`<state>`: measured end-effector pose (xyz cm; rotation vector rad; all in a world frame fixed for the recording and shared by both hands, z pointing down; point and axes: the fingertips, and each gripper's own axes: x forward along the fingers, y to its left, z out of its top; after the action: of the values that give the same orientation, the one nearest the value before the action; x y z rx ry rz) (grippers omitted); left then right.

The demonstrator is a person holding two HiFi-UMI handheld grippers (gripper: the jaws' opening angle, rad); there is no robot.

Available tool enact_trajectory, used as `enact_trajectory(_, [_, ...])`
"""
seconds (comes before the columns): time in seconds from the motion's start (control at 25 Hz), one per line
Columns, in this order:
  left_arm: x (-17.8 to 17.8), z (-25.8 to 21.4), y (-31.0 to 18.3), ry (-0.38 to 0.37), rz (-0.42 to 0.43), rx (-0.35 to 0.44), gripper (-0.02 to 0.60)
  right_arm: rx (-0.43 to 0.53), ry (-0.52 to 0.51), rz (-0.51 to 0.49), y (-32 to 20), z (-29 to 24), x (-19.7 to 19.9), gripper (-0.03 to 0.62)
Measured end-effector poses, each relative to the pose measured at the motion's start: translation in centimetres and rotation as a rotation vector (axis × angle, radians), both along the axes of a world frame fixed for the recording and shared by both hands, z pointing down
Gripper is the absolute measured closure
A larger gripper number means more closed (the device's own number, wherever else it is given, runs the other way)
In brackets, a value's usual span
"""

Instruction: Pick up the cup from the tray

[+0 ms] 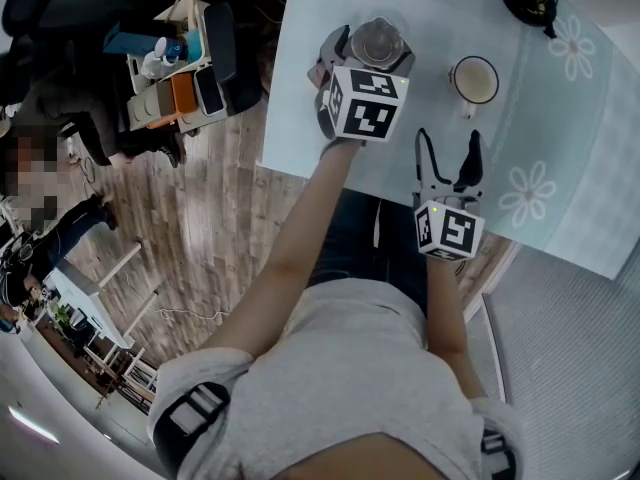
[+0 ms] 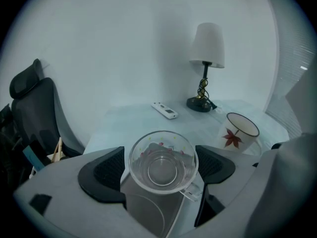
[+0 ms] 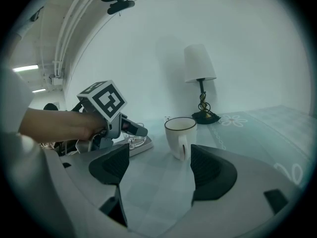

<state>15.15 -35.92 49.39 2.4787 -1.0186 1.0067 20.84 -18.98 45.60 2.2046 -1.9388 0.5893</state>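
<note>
The cup (image 2: 162, 165) is clear, shiny glass. The tray (image 2: 150, 212) under it looks smooth and shiny. The mug (image 2: 239, 134) is glossy white.

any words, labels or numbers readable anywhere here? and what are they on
No text is readable.
left cube, right cube: square markers only, no letters
remote: markings too small to read
mug: red leaf picture, no words
glass cup: pink dots, no text

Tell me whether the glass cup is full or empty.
Empty. The glass cup stands upright on the tray; its clear bottom shows, no liquid.
</note>
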Motion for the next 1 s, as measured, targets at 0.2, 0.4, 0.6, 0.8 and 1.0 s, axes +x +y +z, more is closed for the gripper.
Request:
enact_trajectory(0.2, [0.5, 0.8, -0.5, -0.029, 0.024, -0.04, 0.144, 0.004, -0.017, -0.003, -0.4, 0.1, 0.2, 0.252])
enact_trajectory(0.4, [0.8, 1.5, -0.4, -0.056, 0.037, -0.053, 0.146, -0.002, -0.015, 0.005, -0.6, 0.3, 0.7, 0.252])
enact_trajectory(0.6, [0.7, 1.4, -0.5, -0.058, 0.043, -0.045, 0.156, -0.013, -0.011, 0.02, -0.7, 0.4, 1.2, 0.252])
enact_trajectory(0.8, [0.2, 1.1, -0.1, -0.062, 0.051, -0.026, 0.158, -0.01, -0.012, 0.029, -0.6, 0.3, 1.3, 0.252])
enact_trajectory(1.0, [-0.4, 0.0, 1.0, -0.026, 0.054, -0.008, 0.158, -0.015, -0.013, 0.024, -0.4, 0.4, 1.3, 0.252])
